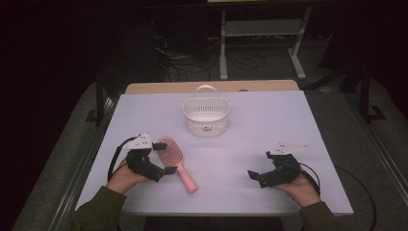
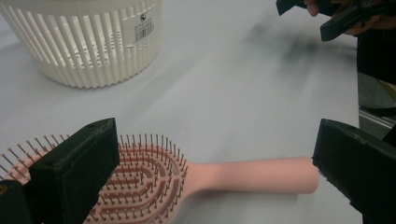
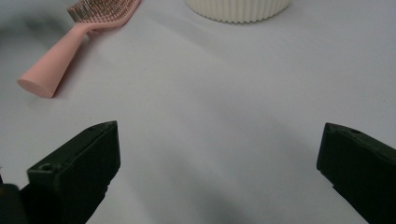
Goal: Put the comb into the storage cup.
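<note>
The right gripper (image 3: 219, 172) has its jaws spread wide over bare white surface (image 3: 224, 102). A pink hairbrush (image 3: 70, 37) lies at upper left, handle end nearer the jaws. A cream ribbed basket (image 3: 238, 9) stands at the top edge.

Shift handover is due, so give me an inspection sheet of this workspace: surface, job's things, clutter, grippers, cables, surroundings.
Surface: white table top, flat, no spills seen.
Job's things: pink hairbrush lying bristles up, handle toward the person; white slatted basket upright at the far middle, handle raised, apart from the brush.
Clutter: nothing seen.
Grippers: left gripper open, jaws on either side of the hairbrush, not closed on it; right gripper open over bare table, holding nothing.
Cables: one black cable trails from the left gripper, another from the right; more cables on the floor beyond the table.
Surroundings: dark room, white frame legs behind the table.
</note>
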